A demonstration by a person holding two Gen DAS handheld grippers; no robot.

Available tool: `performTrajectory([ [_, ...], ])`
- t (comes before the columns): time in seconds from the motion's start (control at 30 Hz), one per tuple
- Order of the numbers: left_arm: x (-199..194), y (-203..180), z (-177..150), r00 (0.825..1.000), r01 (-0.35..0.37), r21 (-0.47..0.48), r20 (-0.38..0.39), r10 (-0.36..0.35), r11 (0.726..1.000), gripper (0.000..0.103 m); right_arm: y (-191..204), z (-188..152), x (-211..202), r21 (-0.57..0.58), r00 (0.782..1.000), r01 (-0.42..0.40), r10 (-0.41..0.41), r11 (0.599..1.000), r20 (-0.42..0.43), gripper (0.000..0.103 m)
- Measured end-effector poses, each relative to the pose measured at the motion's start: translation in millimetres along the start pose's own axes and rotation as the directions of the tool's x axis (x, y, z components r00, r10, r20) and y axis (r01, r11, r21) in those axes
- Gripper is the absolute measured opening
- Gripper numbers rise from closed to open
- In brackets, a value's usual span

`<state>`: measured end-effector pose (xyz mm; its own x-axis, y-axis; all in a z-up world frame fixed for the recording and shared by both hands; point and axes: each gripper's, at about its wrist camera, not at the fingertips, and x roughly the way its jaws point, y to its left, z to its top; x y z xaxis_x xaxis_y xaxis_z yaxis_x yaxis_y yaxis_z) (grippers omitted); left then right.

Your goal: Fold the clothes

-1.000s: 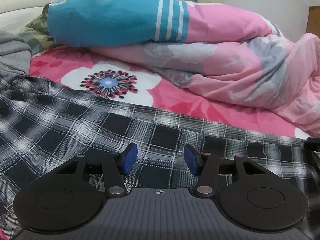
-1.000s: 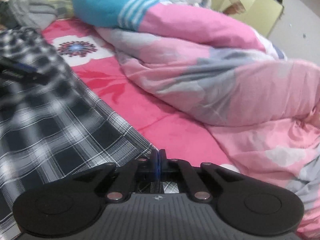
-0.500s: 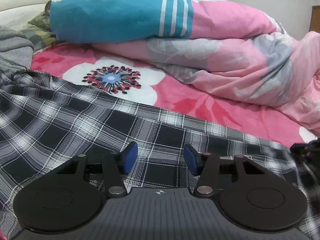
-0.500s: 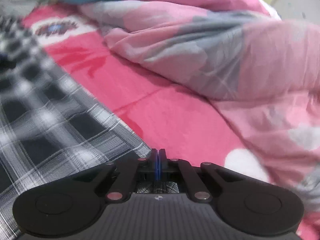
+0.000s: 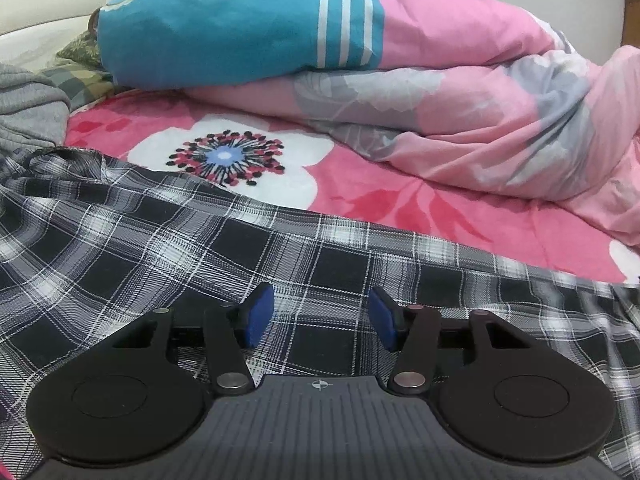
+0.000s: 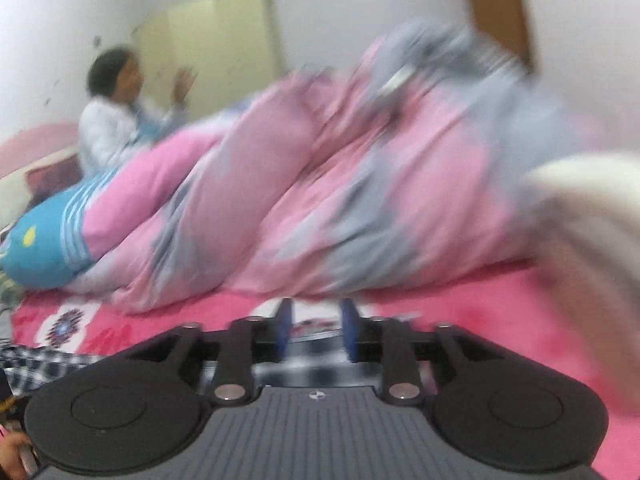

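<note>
Left wrist: plaid shirt [image 5: 200, 240] under open left tool [image 5: 320, 316]

Black-white plaid shirt [image 5: 240, 248], apparently flat, on bed

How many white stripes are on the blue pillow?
3. The white stripes run side by side across the blue pillow, near its right end beside the pink quilt; none seems hidden.

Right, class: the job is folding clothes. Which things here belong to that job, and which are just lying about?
Part of the job:
- plaid shirt
- left gripper, open above the shirt
- right gripper, open

Just lying about:
- pink duvet
- blue pillow
- grey garment
- flowered bedsheet
</note>
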<state>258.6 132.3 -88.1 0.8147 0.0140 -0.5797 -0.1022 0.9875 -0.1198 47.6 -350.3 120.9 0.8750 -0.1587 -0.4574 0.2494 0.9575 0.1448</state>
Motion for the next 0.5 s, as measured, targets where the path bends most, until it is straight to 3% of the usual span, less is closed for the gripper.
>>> performTrajectory([
  [0.1, 0, 0, 0, 1.000, -0.003, 0.000, -0.001, 0.003, 1.000, 0.053, -17, -7, -84, -0.034, 0.990, 0.122, -0.119, 0.992, 0.074, 0.049],
  [0.2, -2, -3, 2, 1.000, -0.019, 0.015, -0.001, 0.019, 1.000, 0.054, -18, -25, -125, -0.089, 0.979, 0.193, -0.185, 0.977, 0.088, 0.067],
  [0.3, -12, -6, 6, 0.999, -0.043, 0.004, 0.002, 0.043, 0.999, 0.054, -18, -42, -166, -0.142, 0.963, 0.263, -0.249, 0.954, 0.107, 0.068],
  [0.37, -24, -8, 10, 0.999, -0.042, -0.018, 0.009, 0.042, 0.999, 0.054, -16, -47, -179, -0.158, 0.959, 0.274, -0.258, 0.949, 0.113, 0.072],
  [0.5, -62, -25, 22, 0.997, 0.030, -0.060, 0.068, -0.025, 0.998, 0.057, -2, -44, -177, -0.177, 0.969, 0.232, -0.212, 0.957, 0.126, 0.073],
])
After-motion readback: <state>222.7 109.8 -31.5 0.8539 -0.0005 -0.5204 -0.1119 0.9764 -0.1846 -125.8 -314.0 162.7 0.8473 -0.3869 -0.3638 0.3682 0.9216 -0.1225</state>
